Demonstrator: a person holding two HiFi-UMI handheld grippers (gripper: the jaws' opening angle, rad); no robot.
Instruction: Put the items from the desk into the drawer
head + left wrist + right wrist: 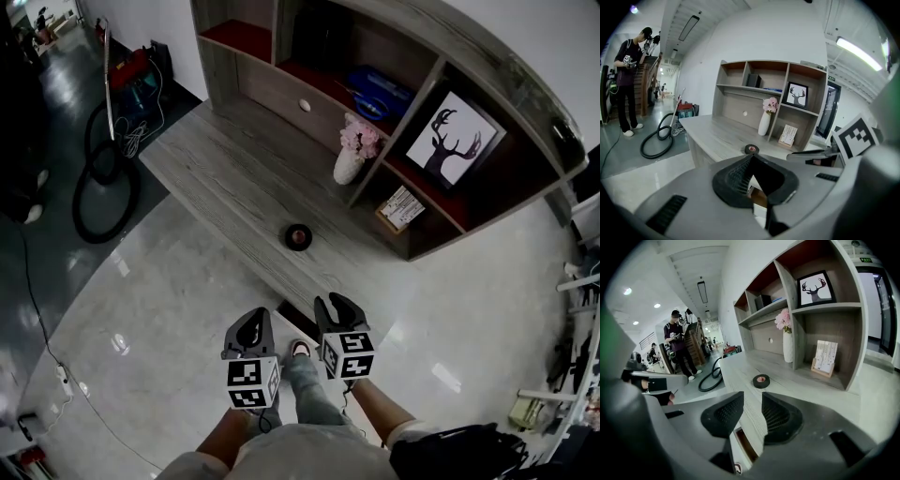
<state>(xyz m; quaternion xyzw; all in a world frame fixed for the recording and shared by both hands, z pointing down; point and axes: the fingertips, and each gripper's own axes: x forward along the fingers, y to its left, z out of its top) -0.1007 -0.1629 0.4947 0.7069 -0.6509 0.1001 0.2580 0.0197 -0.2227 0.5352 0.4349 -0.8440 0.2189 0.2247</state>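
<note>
A black tape roll (298, 236) lies flat on the grey wooden desk (216, 169), near its front edge; it also shows as the tape roll (751, 149) and the tape roll (761, 380) in the two gripper views. Under the desk's edge a drawer (291, 315) stands slightly open, a dark slit, seen too as the drawer (746, 446). My left gripper (253, 323) (751, 158) hangs in front of the desk with its tips touching and nothing in it. My right gripper (336, 307) (752, 401) is beside it, open, with an empty gap between the pads.
On the desk a shelf unit holds a white vase of pink flowers (349, 159), a card stand (400, 208), a deer picture (450, 138) and a blue item (380, 94). A black hose (101, 192) coils on the floor at left. A person (629, 79) stands farther off.
</note>
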